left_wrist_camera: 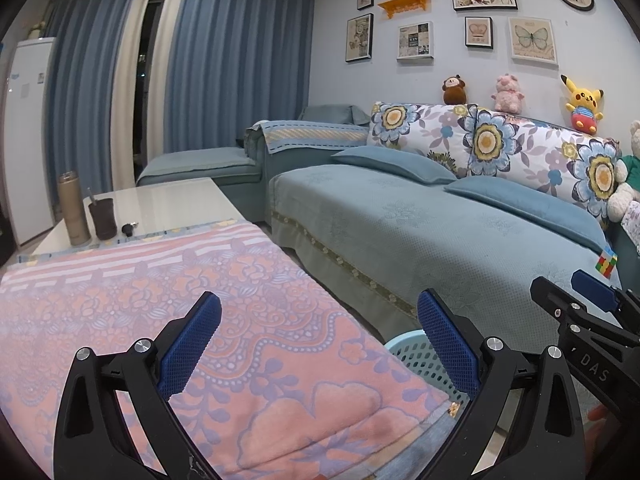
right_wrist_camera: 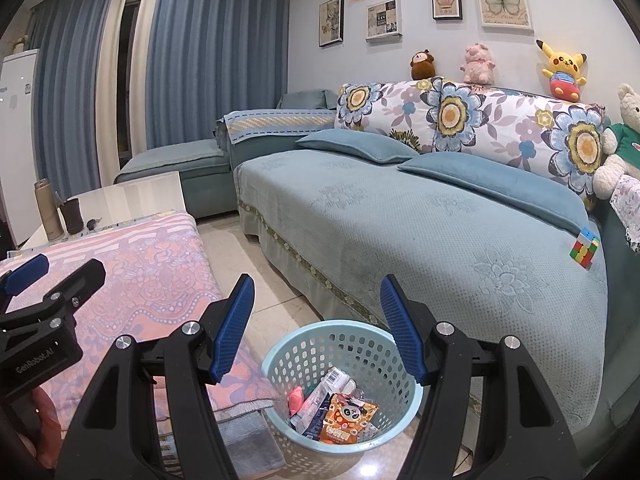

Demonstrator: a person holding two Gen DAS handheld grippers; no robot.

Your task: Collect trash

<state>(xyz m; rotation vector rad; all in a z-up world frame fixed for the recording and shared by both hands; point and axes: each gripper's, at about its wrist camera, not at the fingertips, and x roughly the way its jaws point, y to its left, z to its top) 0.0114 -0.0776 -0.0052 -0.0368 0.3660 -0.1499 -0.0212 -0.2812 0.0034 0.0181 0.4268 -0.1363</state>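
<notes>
Both claws empty. My right claw is spread, nothing between the pads, hovering right above the light-blue basket. My left claw is also spread wide, over the pink towel-covered surface. Trash sits in the basket just below my right claw: an orange panda snack packet plus a few wrappers. No loose trash visible ahead of either claw on surface, floor or sofa. Judging by that, collecting looks basically done.
</notes>
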